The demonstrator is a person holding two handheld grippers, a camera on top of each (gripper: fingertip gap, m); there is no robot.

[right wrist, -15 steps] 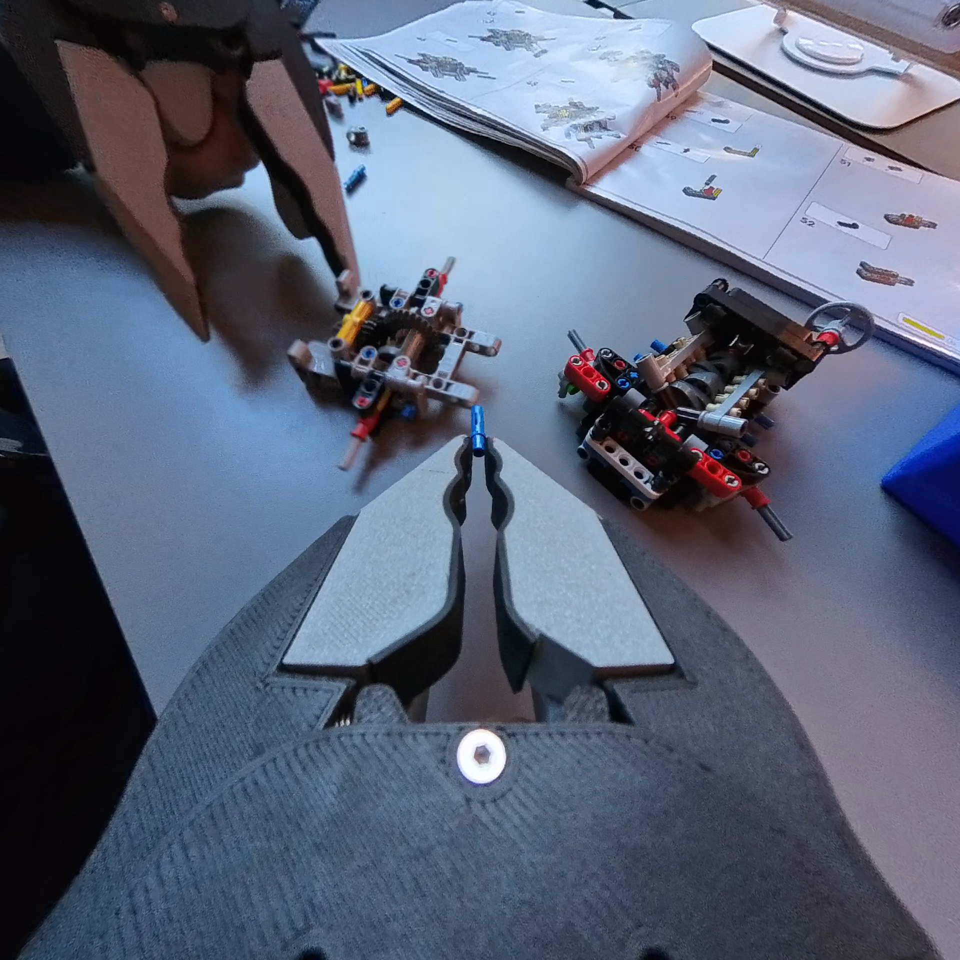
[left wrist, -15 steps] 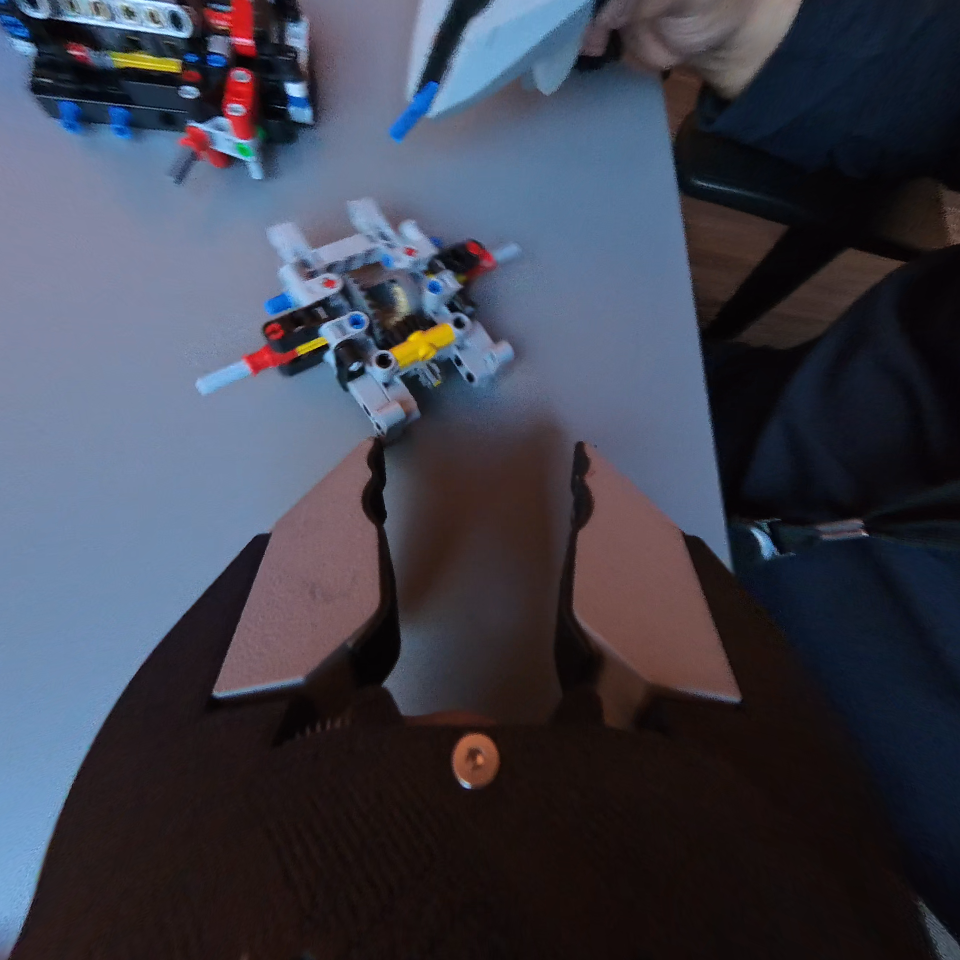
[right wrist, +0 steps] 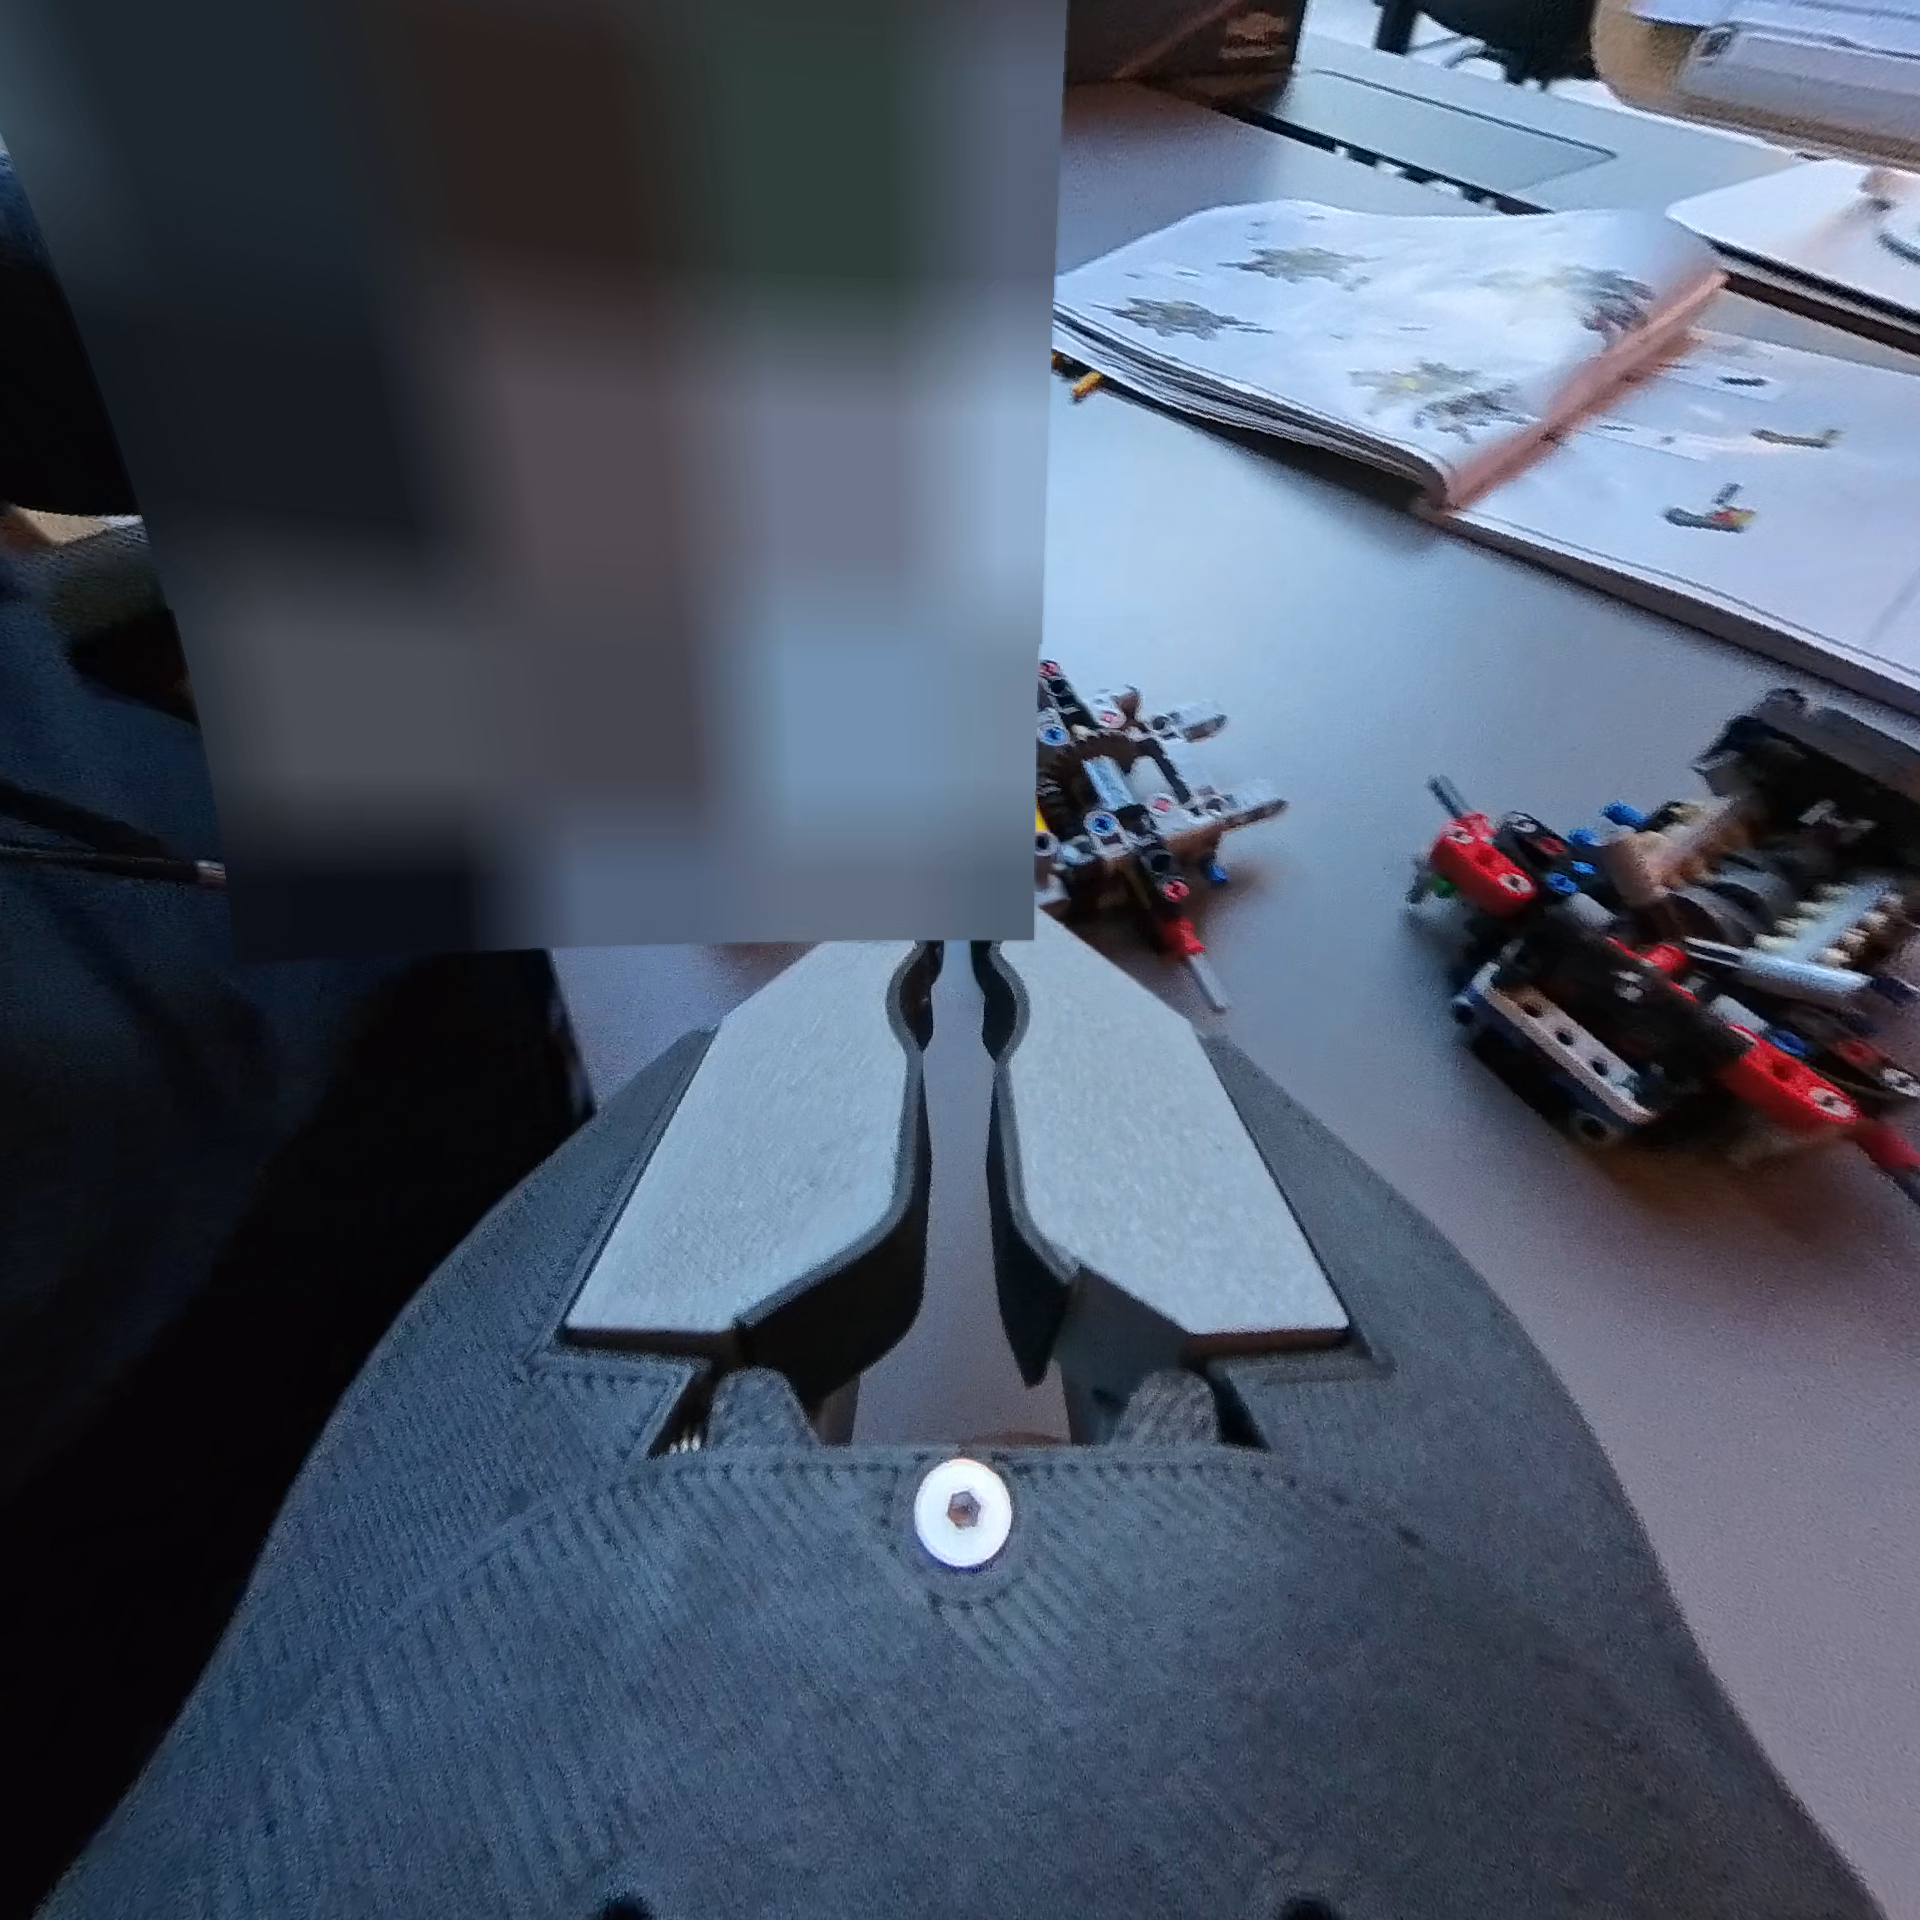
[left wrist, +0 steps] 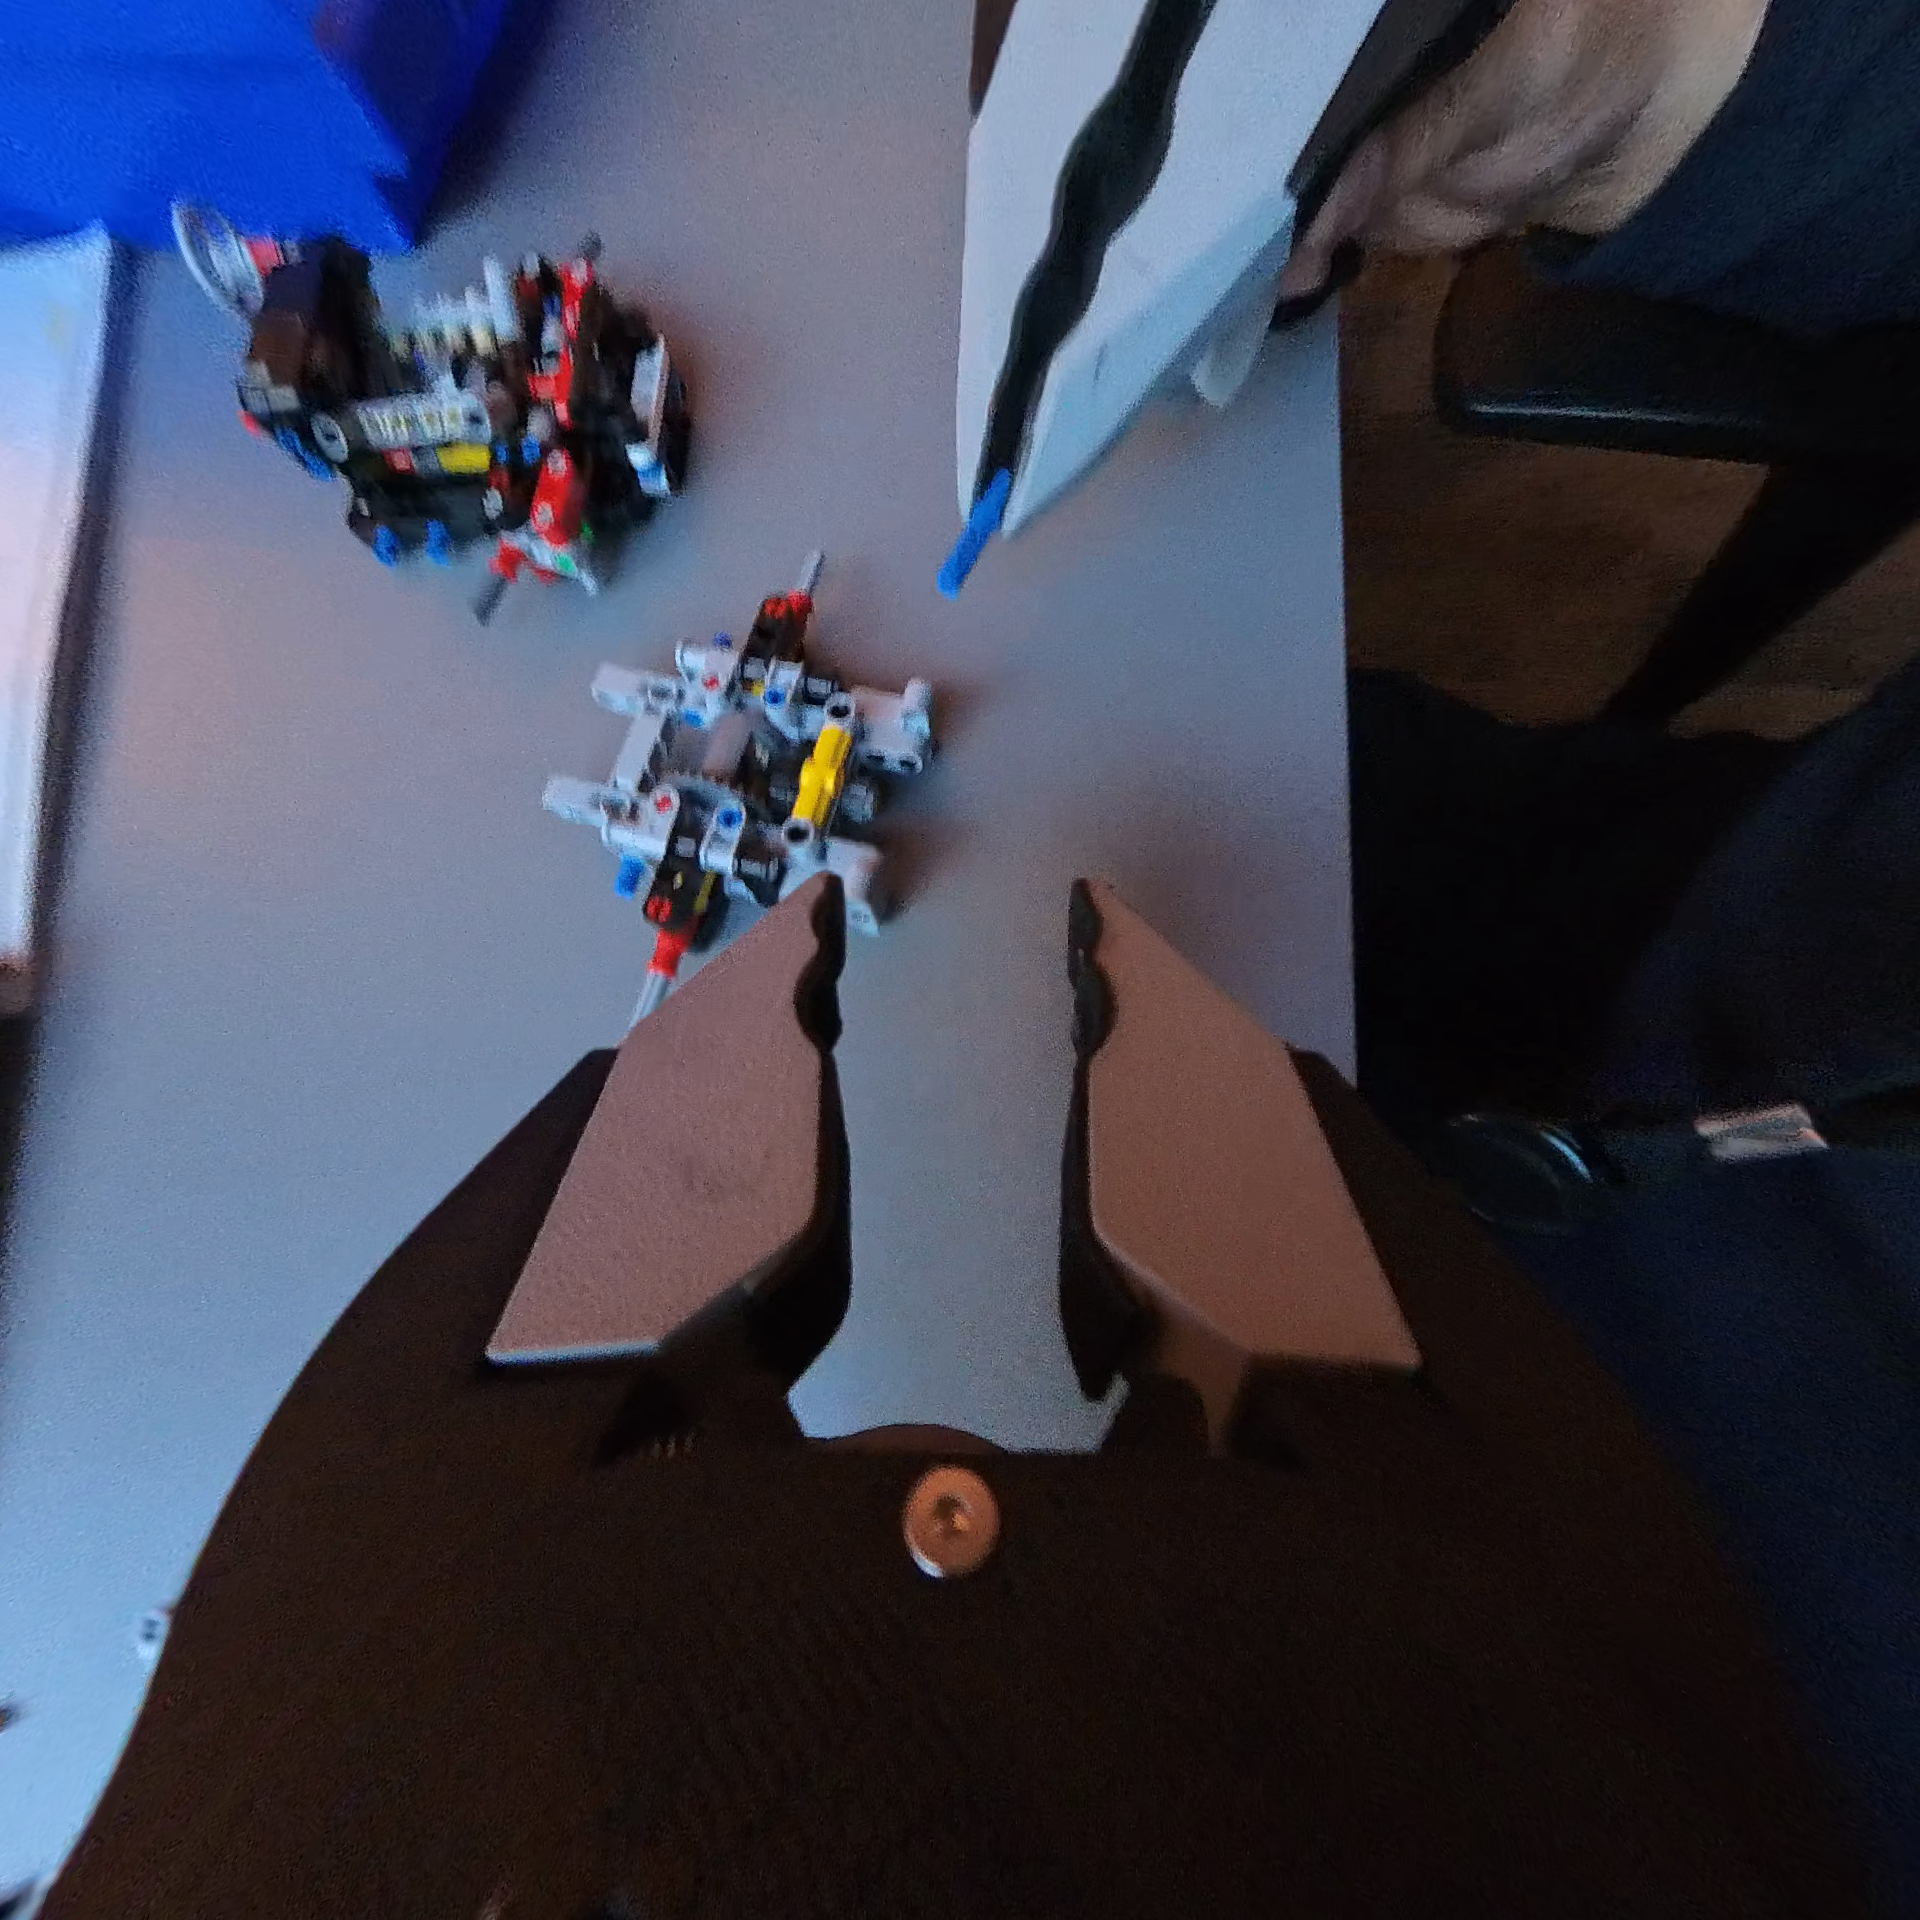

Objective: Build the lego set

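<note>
My left gripper is open, with only bare table between its fingers. Its left fingertip is at the near grey corner of a small grey, black and yellow brick assembly; I cannot tell if it touches. My right gripper hangs above the table beyond that assembly, shut on a small blue pin that sticks out of its tip. In the right wrist view a blurred patch hides the tips of that gripper and the pin. The small assembly lies just right of them.
A larger black, red and grey brick model lies farther left, also in the right wrist view. An open instruction booklet lies behind it. A blue object is at the far left. The table edge runs close on the right, with a person's hand and a chair beyond. The grippers' ends are close to 7 cm from one another.
My left gripper's jaws have narrowed with nothing between them, and its view has turned so the small assembly sits by the left fingertip. The right gripper has swung left, still shut.
</note>
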